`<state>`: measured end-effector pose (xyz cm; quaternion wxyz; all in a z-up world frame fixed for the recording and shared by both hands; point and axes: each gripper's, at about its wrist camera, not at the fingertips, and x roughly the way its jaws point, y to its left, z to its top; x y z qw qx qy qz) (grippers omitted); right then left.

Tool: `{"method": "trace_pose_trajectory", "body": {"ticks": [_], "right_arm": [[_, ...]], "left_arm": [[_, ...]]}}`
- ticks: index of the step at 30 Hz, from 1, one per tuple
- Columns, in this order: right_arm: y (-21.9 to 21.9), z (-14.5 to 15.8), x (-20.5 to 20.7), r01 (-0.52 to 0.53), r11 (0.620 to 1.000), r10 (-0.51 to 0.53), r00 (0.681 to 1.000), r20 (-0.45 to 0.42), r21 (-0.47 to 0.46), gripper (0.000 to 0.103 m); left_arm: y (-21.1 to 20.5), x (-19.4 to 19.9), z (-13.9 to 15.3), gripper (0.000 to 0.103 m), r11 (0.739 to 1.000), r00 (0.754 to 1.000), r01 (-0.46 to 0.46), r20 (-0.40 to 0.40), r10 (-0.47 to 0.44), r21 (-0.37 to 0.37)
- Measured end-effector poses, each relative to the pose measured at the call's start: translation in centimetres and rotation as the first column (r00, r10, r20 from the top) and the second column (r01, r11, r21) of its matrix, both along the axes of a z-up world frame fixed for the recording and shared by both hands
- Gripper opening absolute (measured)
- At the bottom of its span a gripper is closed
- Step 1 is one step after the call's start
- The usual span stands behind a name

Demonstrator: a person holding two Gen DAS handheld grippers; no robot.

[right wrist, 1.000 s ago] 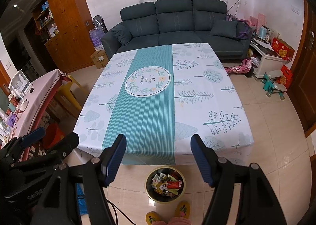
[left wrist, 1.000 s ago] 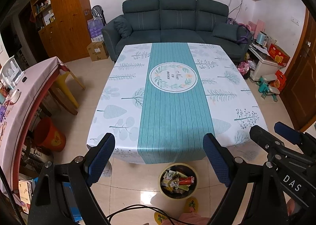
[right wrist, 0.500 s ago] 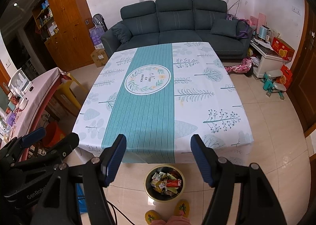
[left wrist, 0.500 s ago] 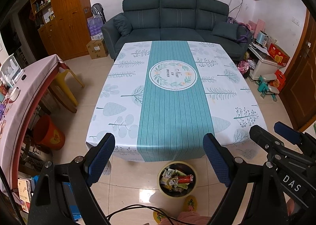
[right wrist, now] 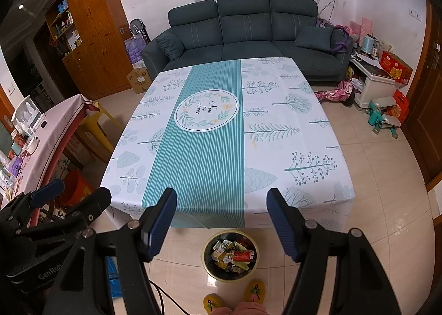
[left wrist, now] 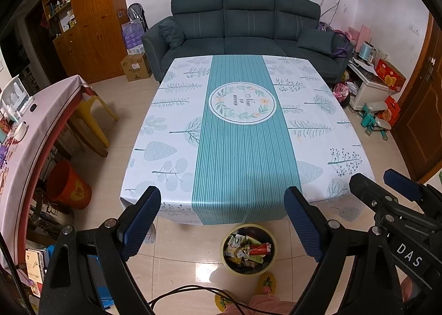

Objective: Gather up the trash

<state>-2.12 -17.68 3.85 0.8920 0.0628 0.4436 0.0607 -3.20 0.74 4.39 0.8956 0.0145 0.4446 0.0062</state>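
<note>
Inspecting: both tongs held high above the near edge of the counter (left wrist: 317, 110), pointing down toward the floor (right wrist: 381, 204)
Left tongs (left wrist: 222, 219): released; jaws spread wide; nothing between the pads
Right tongs (right wrist: 221, 221): released likewise; jaws wide apart; nothing held
Trash location: wrappers (right wrist: 232, 255) heaped in a round bin (left wrist: 273, 252) on the floor, below and just ahead of both tongs, just short of the counter's near edge
Counter: cloth surface ahead of the tongs shows no loose trash
Handling, judged: wrappers look light, thin and crinkly; likely slippery film that folds under the pads; not fragile; a firm pinch should do no harm
Hold point, judged: take a wrapper by a raised edge or crumpled corner, not a flat face
Bin, judged: light; rim is the only place the pads could close on
Task standing, judged: collection looks near complete
</note>
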Motion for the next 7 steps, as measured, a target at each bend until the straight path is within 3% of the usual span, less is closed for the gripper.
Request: {"method": "trace_pose_trajectory", "body": {"ticks": [7], "right_arm": [[-0.04, 0.0, 0.03, 0.001, 1.0, -0.001, 1.0, -0.003, 0.0, 0.068]], "left_arm": [[-0.04, 0.01, -0.09, 0.089, 1.0, 1.0, 0.002, -0.004, -0.002, -0.001]]}}
